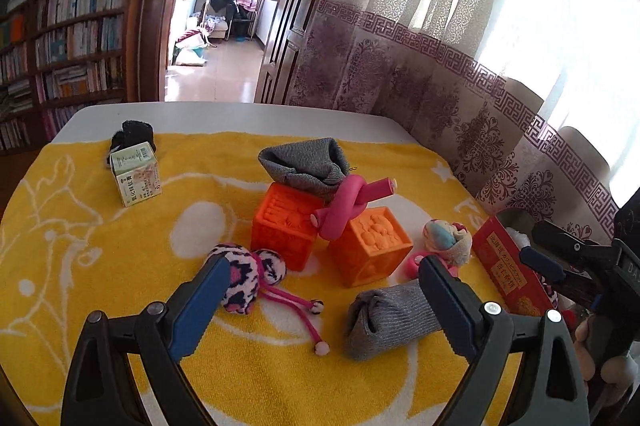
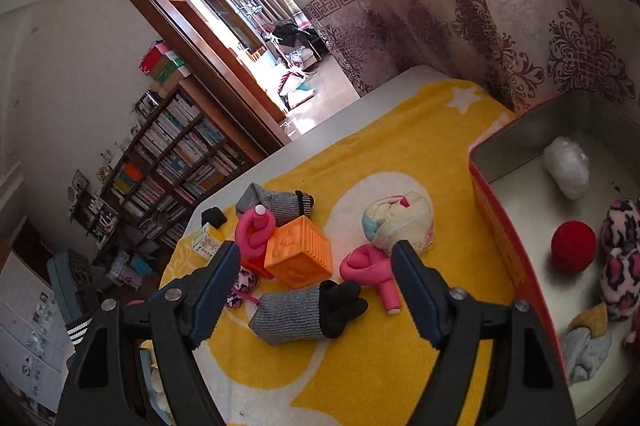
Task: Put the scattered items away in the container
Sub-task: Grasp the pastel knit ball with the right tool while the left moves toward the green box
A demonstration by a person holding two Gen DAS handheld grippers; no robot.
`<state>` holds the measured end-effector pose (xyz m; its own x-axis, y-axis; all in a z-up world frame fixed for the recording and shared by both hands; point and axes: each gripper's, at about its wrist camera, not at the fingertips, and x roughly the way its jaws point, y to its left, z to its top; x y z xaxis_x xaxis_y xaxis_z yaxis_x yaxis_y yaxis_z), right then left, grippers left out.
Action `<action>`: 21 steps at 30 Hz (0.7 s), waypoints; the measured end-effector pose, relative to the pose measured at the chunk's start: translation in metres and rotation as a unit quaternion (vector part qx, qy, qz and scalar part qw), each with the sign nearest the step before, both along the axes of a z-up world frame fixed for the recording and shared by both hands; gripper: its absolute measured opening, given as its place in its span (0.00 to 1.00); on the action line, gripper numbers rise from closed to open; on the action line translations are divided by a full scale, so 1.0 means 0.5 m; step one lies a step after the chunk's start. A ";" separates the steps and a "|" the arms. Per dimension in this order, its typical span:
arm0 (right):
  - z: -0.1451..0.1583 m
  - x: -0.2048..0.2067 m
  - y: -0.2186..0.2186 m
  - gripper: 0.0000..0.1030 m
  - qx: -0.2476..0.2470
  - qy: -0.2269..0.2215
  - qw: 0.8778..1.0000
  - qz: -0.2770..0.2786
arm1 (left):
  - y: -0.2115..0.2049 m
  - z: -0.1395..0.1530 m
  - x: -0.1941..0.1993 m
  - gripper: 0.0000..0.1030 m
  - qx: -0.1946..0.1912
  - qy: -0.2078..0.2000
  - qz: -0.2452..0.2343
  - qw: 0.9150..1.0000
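Scattered items lie on a yellow towel [image 1: 100,266]: two orange cubes [image 1: 370,246] [image 2: 300,252], a pink knotted foam roller [image 1: 348,204], a second pink roller [image 2: 372,272], a grey rolled sock [image 1: 386,320] [image 2: 296,314], a leopard-print pompom tie [image 1: 244,278] and a pastel sock ball [image 1: 448,236] [image 2: 400,222]. The red-sided tin [image 2: 508,222] [image 1: 508,266] stands at the right and holds a red yarn ball [image 2: 573,246], a white bundle [image 2: 568,166] and leopard-print fabric [image 2: 620,258]. My left gripper [image 1: 322,280] is open above the towel. My right gripper [image 2: 316,262] is open, empty, beside the tin.
A small medicine box [image 1: 136,174] and a black sock [image 1: 134,134] lie at the far left of the towel; another grey sock [image 1: 308,162] rests behind the cubes. Patterned curtains [image 1: 440,66] hang behind the table. A bookshelf [image 1: 60,38] and doorway are beyond.
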<state>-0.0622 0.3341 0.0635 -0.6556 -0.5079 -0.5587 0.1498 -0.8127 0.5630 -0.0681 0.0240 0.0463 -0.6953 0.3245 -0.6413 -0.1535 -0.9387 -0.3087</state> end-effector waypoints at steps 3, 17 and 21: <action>-0.017 -0.031 -0.019 0.78 0.025 -0.014 1.000 -0.009 | -0.022 -0.012 -0.002 0.94 0.007 -0.005 0.009 1.000; -0.080 -0.129 -0.068 0.78 0.191 -0.029 0.979 -0.071 | -0.121 -0.050 -0.021 0.94 0.040 -0.033 0.068 0.996; -0.089 -0.145 -0.064 0.78 0.221 -0.024 0.972 -0.083 | -0.145 -0.062 -0.027 0.94 0.043 -0.039 0.085 0.995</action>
